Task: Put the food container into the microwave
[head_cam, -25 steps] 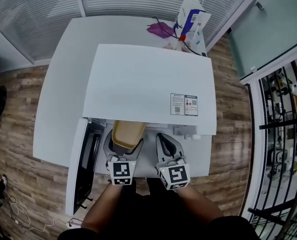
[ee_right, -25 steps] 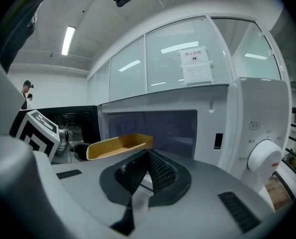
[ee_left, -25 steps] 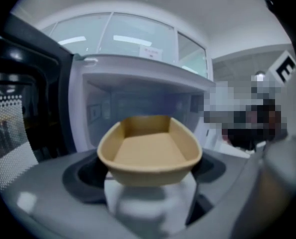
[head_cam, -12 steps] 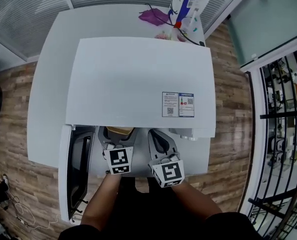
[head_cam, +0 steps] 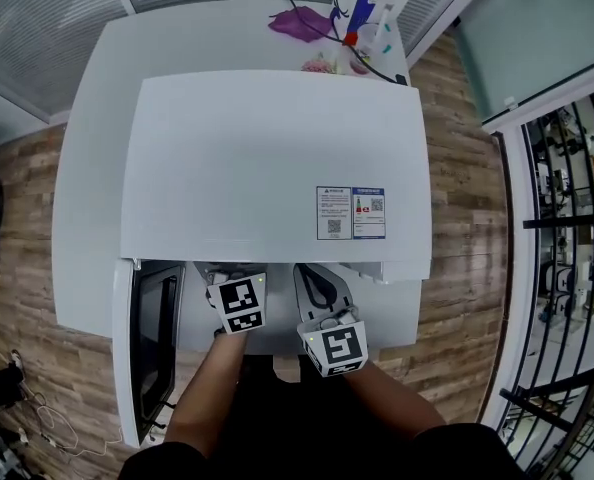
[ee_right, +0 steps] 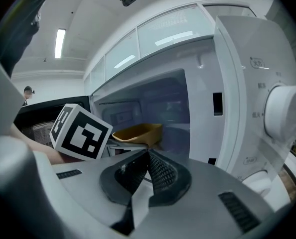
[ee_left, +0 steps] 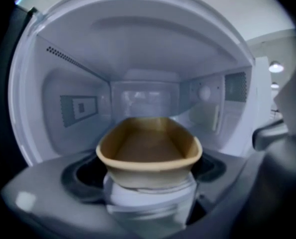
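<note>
Now the food container (ee_left: 148,151), a tan oblong bowl with nothing seen inside it, is held at its near end by the left gripper (ee_left: 149,180), whose jaws are closed on it. It is carried level through the open front of the microwave (head_cam: 277,158), with the white cavity walls seen on all sides of it. A second ago the container was shown whole in the head view, out in front of the opening. Half a second ago only a sliver of it was left. At this moment it is hidden entirely under the microwave's top, and only the left gripper's marker cube (head_cam: 239,305) is seen there. Insertion is thus judged nearly done. Whether the container is already set on the cavity floor cannot be told, so lowering and release are judged to remain.

The right gripper (ee_right: 148,158) is kept just beside the left one, outside the cavity, with its jaws pressed together on nothing. The door (head_cam: 152,338) is swung fully open at the left, and closing it is judged a later step.
</note>
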A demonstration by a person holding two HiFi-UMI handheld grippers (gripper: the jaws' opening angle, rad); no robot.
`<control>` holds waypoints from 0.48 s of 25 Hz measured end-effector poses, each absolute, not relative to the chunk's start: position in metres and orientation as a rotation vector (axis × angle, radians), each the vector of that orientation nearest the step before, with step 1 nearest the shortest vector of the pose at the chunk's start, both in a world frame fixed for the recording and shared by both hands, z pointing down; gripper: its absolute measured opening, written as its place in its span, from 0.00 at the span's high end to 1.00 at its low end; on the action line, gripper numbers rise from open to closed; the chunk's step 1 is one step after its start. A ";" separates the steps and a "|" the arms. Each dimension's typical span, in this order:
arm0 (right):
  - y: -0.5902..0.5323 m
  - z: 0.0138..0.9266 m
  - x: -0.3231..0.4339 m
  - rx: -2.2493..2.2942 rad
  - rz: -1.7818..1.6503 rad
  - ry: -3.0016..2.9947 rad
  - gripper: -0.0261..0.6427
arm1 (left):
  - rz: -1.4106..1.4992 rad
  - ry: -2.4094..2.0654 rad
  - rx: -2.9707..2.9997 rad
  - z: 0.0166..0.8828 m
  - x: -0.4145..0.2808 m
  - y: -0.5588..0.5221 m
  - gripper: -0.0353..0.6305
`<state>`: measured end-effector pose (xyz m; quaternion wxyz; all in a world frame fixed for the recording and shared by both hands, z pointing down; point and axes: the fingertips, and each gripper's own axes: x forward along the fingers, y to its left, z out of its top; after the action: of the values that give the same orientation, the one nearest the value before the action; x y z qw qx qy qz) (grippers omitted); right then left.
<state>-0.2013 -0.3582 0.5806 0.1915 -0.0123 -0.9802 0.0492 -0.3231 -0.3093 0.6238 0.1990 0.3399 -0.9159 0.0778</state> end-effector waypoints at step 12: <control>-0.350 0.571 -0.198 -0.050 0.140 -2.775 0.95 | 0.221 -2.524 0.922 0.633 -0.319 -0.309 0.11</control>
<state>-0.1982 -0.3502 0.5714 0.1802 -0.0176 -0.9822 0.0496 -0.3192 -0.3091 0.6327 0.2208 0.3335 -0.9131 0.0799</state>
